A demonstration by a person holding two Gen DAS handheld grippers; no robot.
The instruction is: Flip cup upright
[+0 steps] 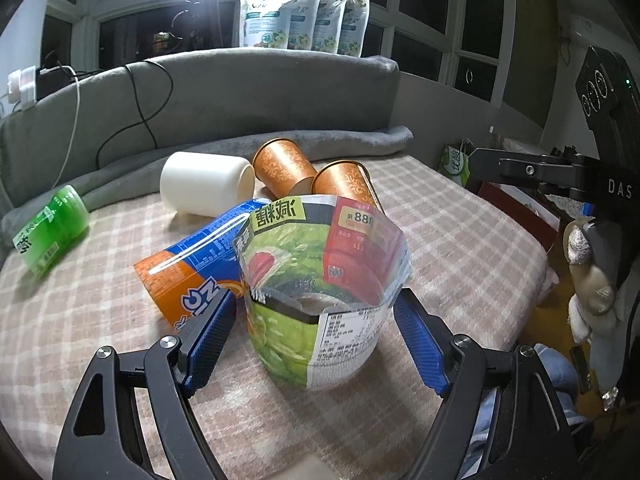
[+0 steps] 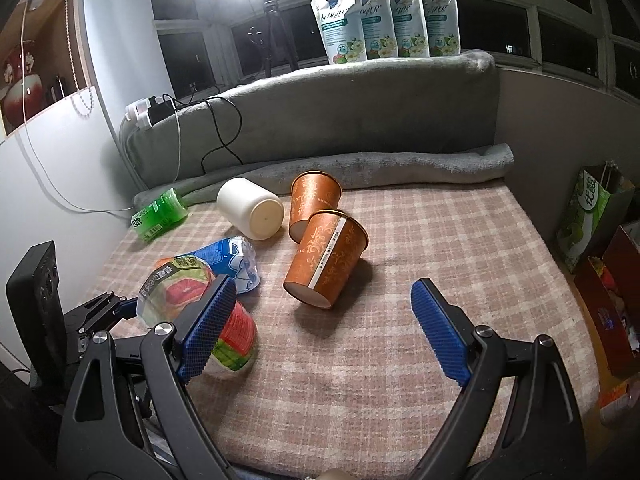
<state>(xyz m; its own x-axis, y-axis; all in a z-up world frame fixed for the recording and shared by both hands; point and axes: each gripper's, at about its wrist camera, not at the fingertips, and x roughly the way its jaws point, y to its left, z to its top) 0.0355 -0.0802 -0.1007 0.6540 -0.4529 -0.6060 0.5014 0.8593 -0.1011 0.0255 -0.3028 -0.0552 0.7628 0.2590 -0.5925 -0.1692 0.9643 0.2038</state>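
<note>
We had the left gripper (image 1: pixel 314 320) with fingers spread around the plastic cup (image 1: pixel 320 296), not pinching. It sat mouth-down on the bed (image 1: pixel 460 248). Thin, light, crushable: grip mid-wall, gently. Right gripper (image 2: pixel 324 320) spread, empty.

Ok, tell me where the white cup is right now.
The white cup lies on its side at the far left of the checked blanket, between the green bottle and the orange cups.

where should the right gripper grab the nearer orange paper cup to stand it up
Grip the nearer orange cup across its side wall, mid-height, coming from the front. It lies tilted, base toward the right gripper and rim leaning on the other orange cup, so its sides are free. Squeeze lightly; paper probably crushes.
</note>
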